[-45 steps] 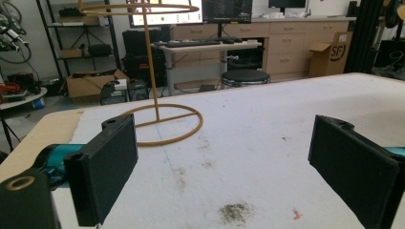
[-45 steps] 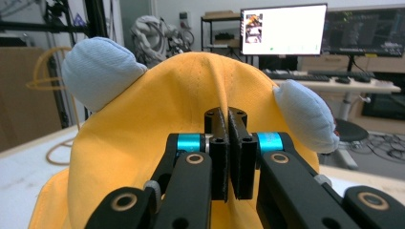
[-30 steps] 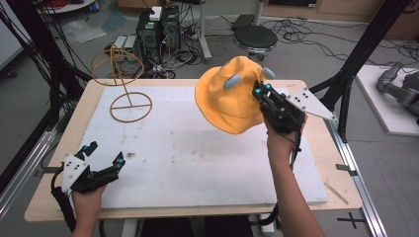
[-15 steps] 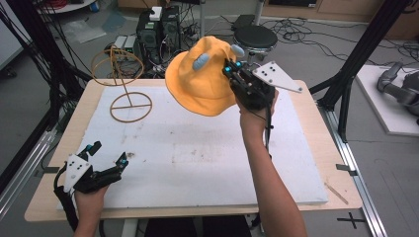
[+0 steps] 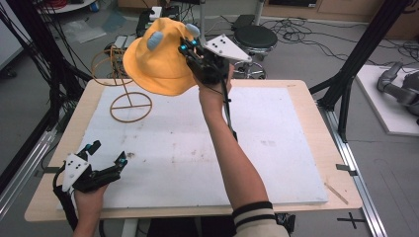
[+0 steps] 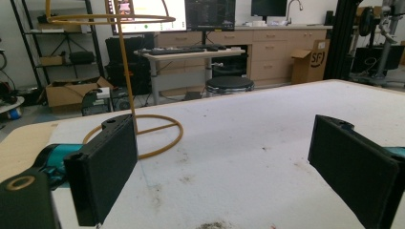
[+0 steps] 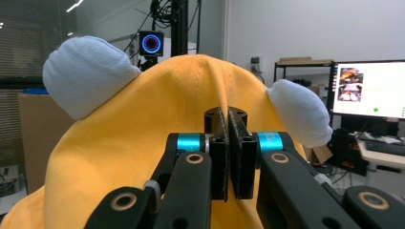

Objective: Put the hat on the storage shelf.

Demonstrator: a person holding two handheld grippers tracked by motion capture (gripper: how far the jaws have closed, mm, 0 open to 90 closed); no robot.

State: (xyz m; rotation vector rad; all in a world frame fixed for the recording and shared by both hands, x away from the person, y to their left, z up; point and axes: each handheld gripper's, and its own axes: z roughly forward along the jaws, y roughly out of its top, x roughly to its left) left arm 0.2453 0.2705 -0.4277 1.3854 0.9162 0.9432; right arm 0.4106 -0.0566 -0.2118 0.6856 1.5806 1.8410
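Observation:
A yellow hat (image 5: 158,57) with two pale blue ears hangs in the air above the table's far left, just right of a wire hat stand (image 5: 129,101). My right gripper (image 5: 190,47) is shut on the hat's fabric; in the right gripper view the jaws pinch the yellow hat (image 7: 143,157) between the two ears. My left gripper (image 5: 106,153) rests open near the table's front left corner, nothing between its jaws. The wire hat stand (image 6: 138,129) rises ahead of it in the left gripper view.
A white mat (image 5: 276,148) covers most of the wooden table (image 5: 316,94). A black stool (image 5: 254,37) and cables sit on the floor beyond the far edge. Black frame posts (image 5: 356,59) stand at the right.
My right gripper has carried the hat leftward and farther back, toward the wire stand. The left gripper has stayed put.

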